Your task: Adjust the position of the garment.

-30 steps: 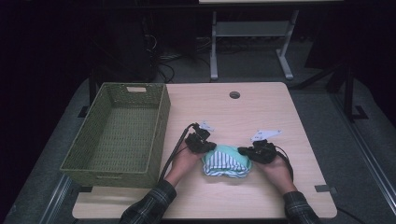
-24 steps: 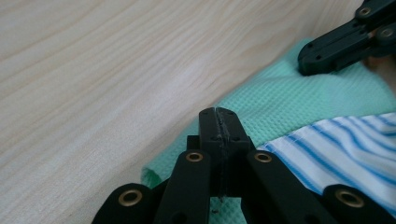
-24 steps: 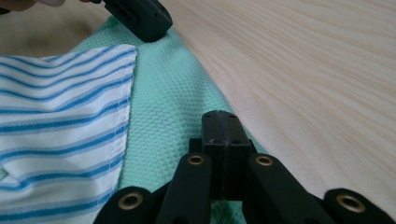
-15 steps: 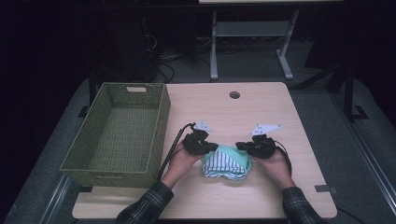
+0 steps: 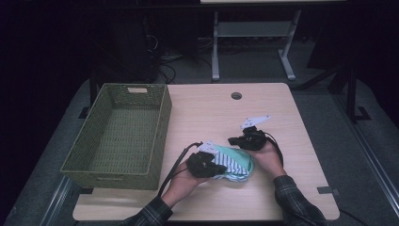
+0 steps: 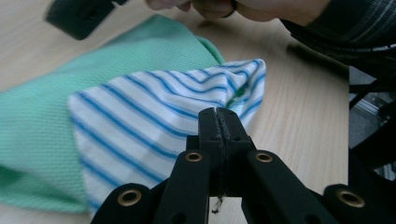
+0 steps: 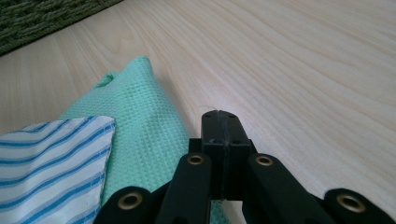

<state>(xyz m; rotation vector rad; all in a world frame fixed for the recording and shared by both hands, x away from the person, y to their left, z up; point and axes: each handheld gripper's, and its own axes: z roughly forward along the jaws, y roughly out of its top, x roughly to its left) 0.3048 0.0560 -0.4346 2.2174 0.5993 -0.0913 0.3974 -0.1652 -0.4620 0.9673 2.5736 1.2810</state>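
A green waffle-weave cloth [image 5: 237, 160] lies on the wooden table [image 5: 207, 113], and a white cloth with blue stripes [image 5: 226, 162] is folded on top of it. My left gripper [image 5: 220, 168] rests at the pile's near-left side. Its jaws are shut, with the tips [image 6: 218, 116] over the striped cloth [image 6: 140, 121] and nothing seen between them. My right gripper [image 5: 234, 140] is at the pile's far edge, shut [image 7: 222, 119], with the green cloth [image 7: 140, 116] running under and left of it. The striped cloth's corner [image 7: 51, 149] shows at the left.
An empty green woven basket [image 5: 117, 132] stands on the left part of the table, close to the left hand. A round cable hole [image 5: 236, 95] sits near the far edge. Bare wood stretches beyond and right of the cloths. The other gripper [image 6: 79, 16] and a hand [image 6: 233, 7] appear past the striped cloth.
The left gripper has slid toward the near edge of the pile. The right gripper has moved up toward its far edge. The cloth pile has shifted slightly.
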